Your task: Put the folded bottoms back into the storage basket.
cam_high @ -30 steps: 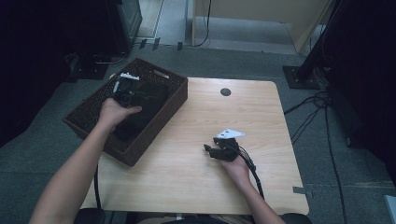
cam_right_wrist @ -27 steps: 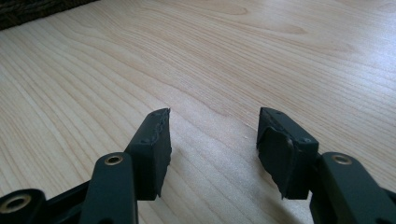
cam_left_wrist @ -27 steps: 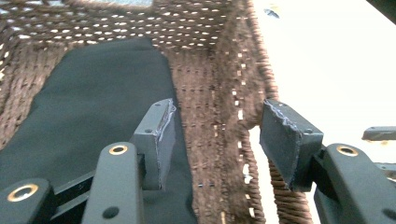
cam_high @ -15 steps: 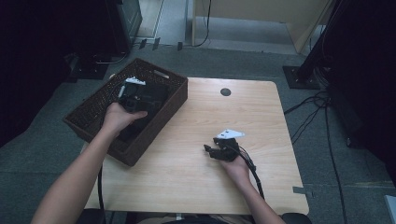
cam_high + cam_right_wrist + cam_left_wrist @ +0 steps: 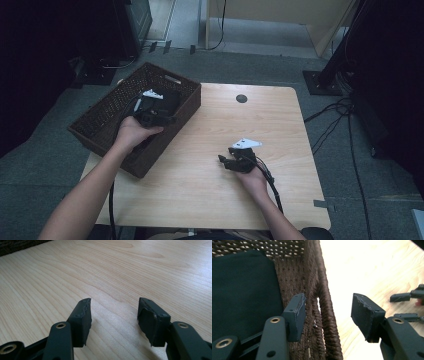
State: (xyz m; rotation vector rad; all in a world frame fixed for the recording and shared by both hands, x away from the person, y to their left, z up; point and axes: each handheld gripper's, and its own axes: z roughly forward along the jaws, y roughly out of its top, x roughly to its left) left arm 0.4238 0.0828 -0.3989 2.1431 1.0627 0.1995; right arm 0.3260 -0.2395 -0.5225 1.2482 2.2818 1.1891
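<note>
The left gripper (image 5: 328, 315) has its jaws spread, and they have just been closing a little. The braided rim of the wicker basket (image 5: 325, 305) runs up between them, though neither pad presses on it — one jaw hangs inside the basket wall, the other outside, over the desk (image 5: 367, 267). Just inside that wall lies a dark cloth (image 5: 242, 290), flat against the basket's bottom and side.

In the high view the left gripper (image 5: 161, 119) sits over the basket's near right wall, the person's left hand (image 5: 131, 134) wrapped around its body and a black cable trailing back along the forearm. The basket (image 5: 107, 102) rests at the desk's left edge, partly overhanging it, with the dark cloth (image 5: 167, 100) in its far right corner.

The right gripper (image 5: 113, 315) also has its jaws spread, with nothing between them — bare light wood lies beneath. From above, the right gripper (image 5: 226, 161) rests low on the desk (image 5: 270, 125) towards the near right, well apart from the basket, held by the right hand (image 5: 252, 177).
</note>
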